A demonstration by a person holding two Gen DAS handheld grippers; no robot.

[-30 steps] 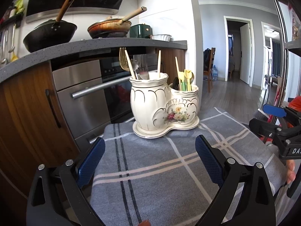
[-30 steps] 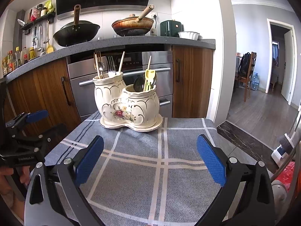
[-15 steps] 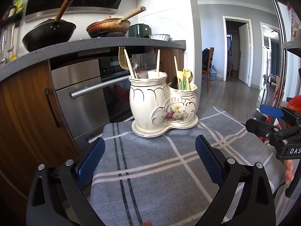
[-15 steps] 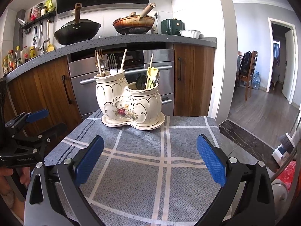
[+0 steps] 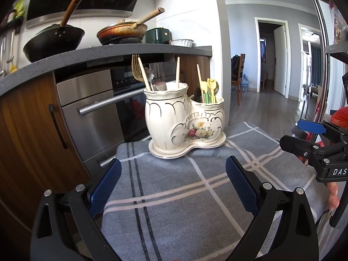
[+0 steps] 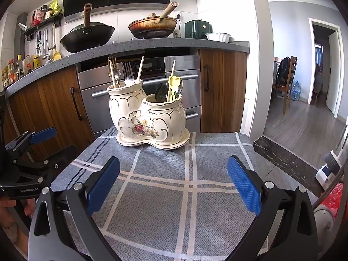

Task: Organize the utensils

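A cream ceramic utensil holder [image 5: 184,121] with two joined compartments is seen standing upright on its own matching base at the far edge of a grey plaid cloth [image 5: 174,195]. Gold scroll lines and a painted flower spray are noted on its front [image 6: 143,128]. From the left wrist view the taller compartment is on the left; in it are held a gold fork [image 5: 136,68], a silver fork [image 6: 128,74], a spoon bowl and pale chopsticks [image 5: 178,71], all leaning slightly. In the shorter compartment are set yellow-and-green plastic pieces [image 5: 209,91], a dark spoon [image 6: 161,93] and one more chopstick. The left gripper [image 5: 173,184] is held low over the near part of the cloth, its blue-padded fingers [image 5: 105,187] spread wide with nothing between them. The right gripper [image 6: 174,184] is likewise released, pads [image 6: 243,187] well apart and empty, well short of the holder. Each gripper is visible at the edge of the other's view. Behind the holder a steel oven front [image 6: 139,87] and wooden cabinet doors [image 6: 221,91] are seen; a black wok [image 5: 54,41] and a rust-coloured pan [image 5: 121,32] are set on the grey counter above.
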